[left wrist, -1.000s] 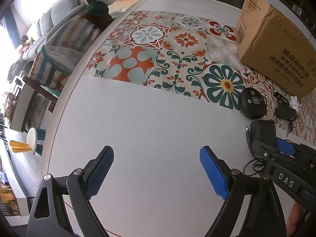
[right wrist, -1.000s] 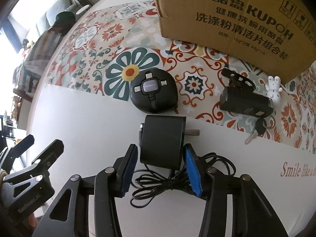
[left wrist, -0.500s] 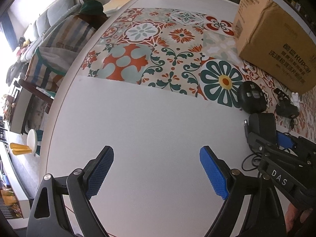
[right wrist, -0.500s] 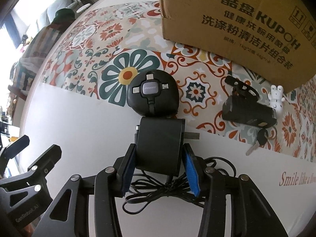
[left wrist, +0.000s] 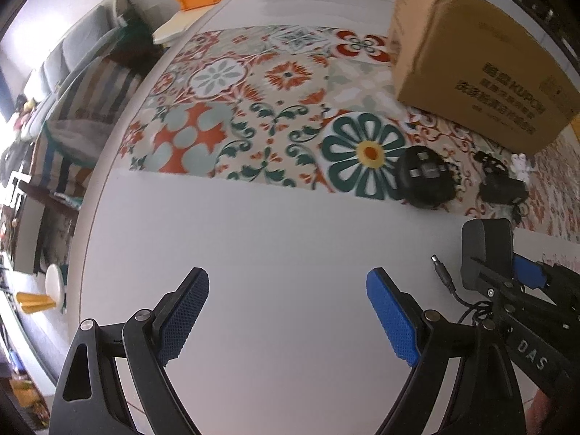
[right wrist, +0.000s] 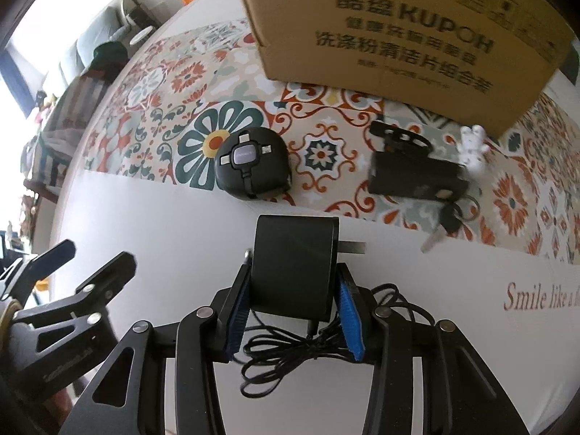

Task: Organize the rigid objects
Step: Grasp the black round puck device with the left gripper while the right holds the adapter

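Power adapter point(right wrist: 293, 261), now lifted, between right tool point(right wrist: 291, 317) pads.

The adapter point(right wrist: 294, 264) lay on the bench point(right wrist: 174, 224); the round hub point(right wrist: 252, 166) at its 11 o'clock, the lock point(right wrist: 413, 177) at 2, the box point(right wrist: 398, 36) behind both.

Black adapter point(right wrist: 293, 264), blue-padded tool point(right wrist: 293, 317), floral orange-green mat point(right wrist: 326, 152).
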`<state>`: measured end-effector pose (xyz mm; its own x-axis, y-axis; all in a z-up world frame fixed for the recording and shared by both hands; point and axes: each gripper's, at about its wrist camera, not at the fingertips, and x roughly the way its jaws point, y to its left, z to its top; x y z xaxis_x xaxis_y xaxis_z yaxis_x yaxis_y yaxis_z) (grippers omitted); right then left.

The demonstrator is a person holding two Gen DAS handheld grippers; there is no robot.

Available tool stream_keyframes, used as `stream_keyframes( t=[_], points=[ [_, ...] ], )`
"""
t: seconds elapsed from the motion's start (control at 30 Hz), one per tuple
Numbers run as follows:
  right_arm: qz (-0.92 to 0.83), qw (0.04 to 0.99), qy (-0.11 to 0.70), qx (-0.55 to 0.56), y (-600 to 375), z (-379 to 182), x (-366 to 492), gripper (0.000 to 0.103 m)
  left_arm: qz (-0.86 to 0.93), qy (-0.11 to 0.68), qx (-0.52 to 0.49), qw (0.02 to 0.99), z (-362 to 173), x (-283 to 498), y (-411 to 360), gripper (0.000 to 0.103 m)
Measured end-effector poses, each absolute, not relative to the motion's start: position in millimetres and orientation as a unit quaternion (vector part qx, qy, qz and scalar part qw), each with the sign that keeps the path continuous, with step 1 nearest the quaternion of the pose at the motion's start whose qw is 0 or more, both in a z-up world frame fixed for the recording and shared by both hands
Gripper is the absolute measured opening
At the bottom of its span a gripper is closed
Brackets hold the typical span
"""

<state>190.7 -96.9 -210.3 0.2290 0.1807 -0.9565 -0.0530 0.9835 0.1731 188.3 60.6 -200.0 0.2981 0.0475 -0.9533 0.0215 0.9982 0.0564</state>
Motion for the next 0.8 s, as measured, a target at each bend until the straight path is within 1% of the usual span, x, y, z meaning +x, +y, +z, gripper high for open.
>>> stream_keyframes(
  t=[0.33,0.67,0.8],
  points=[
    [0.048,0.792,0.599,0.102,-129,-190,180,0.044,-0.076,0.572,0.056,0.815,-196,204,21,0.089],
    [0.000,0.789,0.598,0.141,-161,-188,175,0.044,-0.164,0.541,0.090,0.820,-208,220,-19,0.089],
    [-0.013,0.785,0.600,0.153,-169,-191,176,0.044,-0.179,0.534,0.103,0.820,-214,228,-29,0.084]
  ],
)
